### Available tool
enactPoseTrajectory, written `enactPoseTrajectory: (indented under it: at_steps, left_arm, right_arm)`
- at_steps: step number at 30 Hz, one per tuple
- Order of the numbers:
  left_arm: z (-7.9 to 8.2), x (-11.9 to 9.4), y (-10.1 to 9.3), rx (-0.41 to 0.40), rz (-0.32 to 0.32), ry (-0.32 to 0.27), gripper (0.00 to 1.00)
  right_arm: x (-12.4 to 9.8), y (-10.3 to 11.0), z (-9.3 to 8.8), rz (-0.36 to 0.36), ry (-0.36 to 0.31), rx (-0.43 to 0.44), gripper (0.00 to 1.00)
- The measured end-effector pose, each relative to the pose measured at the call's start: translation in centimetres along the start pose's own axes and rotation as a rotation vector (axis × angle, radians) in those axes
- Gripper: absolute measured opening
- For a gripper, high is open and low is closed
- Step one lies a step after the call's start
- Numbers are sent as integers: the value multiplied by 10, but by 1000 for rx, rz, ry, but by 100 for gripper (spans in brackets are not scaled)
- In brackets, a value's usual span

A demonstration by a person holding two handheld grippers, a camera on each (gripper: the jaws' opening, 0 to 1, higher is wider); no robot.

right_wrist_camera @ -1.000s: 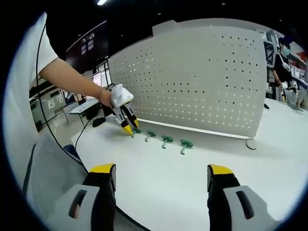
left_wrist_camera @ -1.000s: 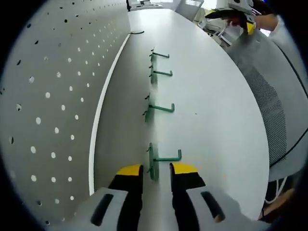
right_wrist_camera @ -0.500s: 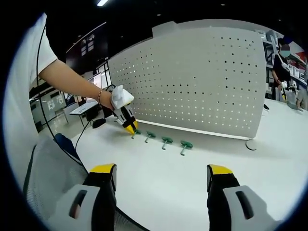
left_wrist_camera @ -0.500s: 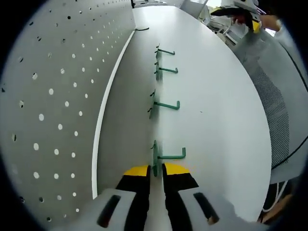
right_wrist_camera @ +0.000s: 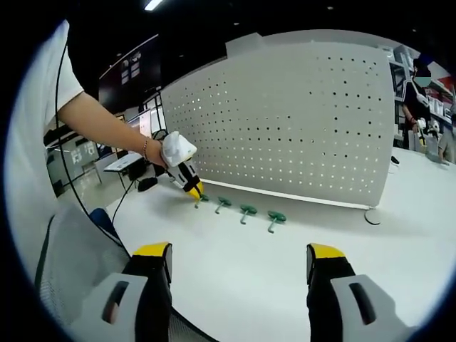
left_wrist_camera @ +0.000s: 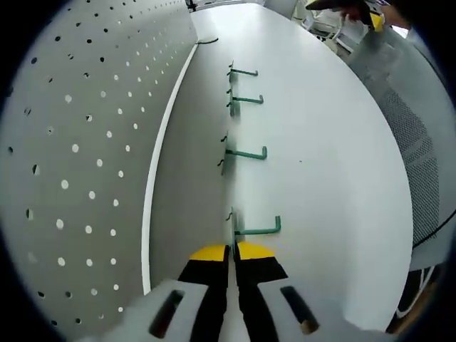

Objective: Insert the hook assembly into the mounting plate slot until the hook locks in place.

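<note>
On the left of the left gripper view stands a white pegboard dotted with small holes, its lower edge meeting the white surface along a pale strip. Four green hooks lie in a row on the surface just beside that edge: the far hook, the next hook, the third hook and the nearest hook, each a thin wire arm with a turned-up tip and a small backplate at the board end. Nothing lies between the hooks and the board. A grey mesh chair back borders the surface on the right.

The left hand-held gripper points along the row with its yellow-tipped jaws drawn together on the backplate end of the nearest hook, no gap showing between them. That hook sits at the surface, near the board's foot; whether it is lifted clear cannot be told.

Seen from the right gripper view, the pegboard stands upright across the middle, and the hooks appear as small green pieces in a line before it, the rightmost farthest from the person's hand. That hand, on a bare arm reaching from the left, angles the left hand-held gripper down at the leftmost hook. The right hand-held gripper hovers well back over the surface, jaws spread wide, holding nothing. Another person stands at the far right.
</note>
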State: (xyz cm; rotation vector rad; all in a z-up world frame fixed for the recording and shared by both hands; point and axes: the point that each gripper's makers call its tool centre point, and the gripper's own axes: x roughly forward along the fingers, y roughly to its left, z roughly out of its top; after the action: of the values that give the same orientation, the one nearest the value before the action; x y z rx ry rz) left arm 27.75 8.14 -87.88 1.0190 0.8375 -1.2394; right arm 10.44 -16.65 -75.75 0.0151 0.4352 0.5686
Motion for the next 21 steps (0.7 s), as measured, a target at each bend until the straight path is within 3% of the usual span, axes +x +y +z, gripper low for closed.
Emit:
enactPoseTrajectory:
  at_steps: [16, 19, 21]
  left_arm:
    - [0, 0, 1, 22, 34, -7, 3]
    - [0, -1, 0, 32, 49, -27, 2]
    - [1, -2, 4, -11, 72, -62, 2]
  right_arm:
    - [-1, -1, -1, 1, -1, 2, 75]
    - [-1, -1, 1, 2, -7, 0, 75]
    - [-1, -3, 2, -1, -11, 1, 75]
